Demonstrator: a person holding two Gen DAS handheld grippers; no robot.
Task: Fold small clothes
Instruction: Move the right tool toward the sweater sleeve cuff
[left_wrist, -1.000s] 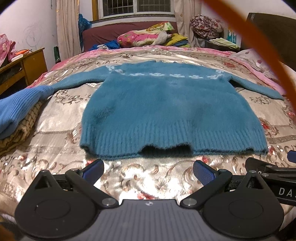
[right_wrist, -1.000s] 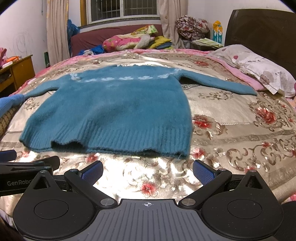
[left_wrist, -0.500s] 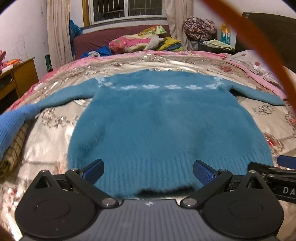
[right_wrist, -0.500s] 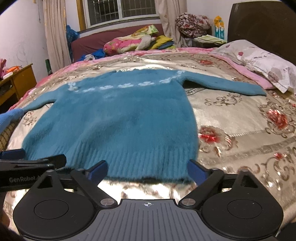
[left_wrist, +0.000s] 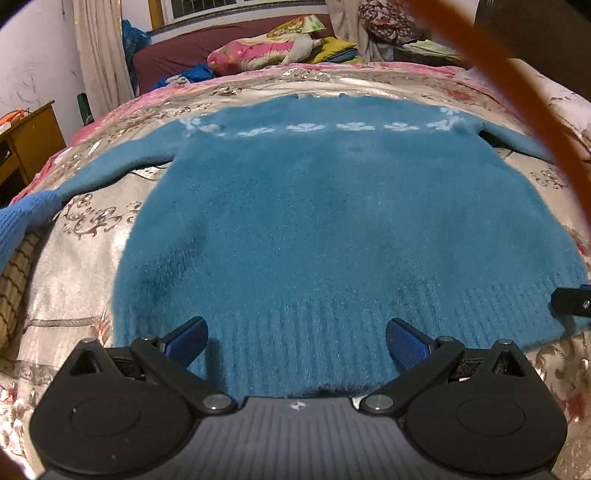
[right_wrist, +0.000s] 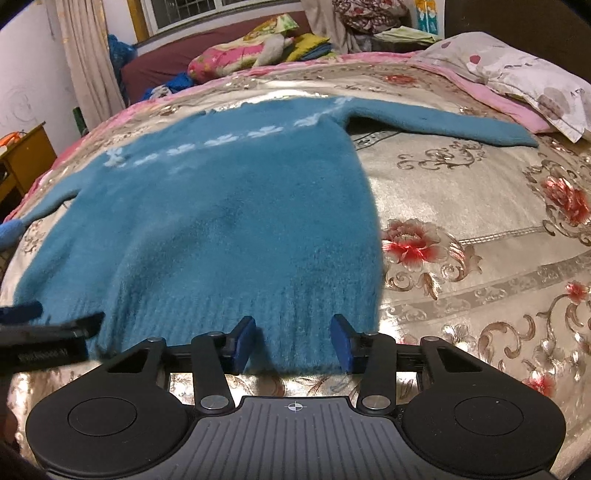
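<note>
Blue sweater (left_wrist: 332, 229) lies flat on the bed (right_wrist: 480, 258). You have moved both tongs up to its hem at 6 o'clock. Your right tongs (right_wrist: 293, 341) are closing around the hem; your left tongs (left_wrist: 295, 341) stay wide apart. You can fold soon.

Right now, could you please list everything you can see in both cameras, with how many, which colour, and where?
sweater: one, teal with white flower band, flat on the bed, sleeves spread
bedspread: one, beige with red flowers, under the sweater
pillow: one, white patterned, far right of the bed
blue knit garment: one, light blue, left edge of the bed
wooden cabinet: one, brown, left of the bed
bedding pile: one, pink and yellow, beyond the bed
left tool: one, black with blue pads, wide open over the hem
right tool: one, black with blue pads, closing, hem between them
</note>
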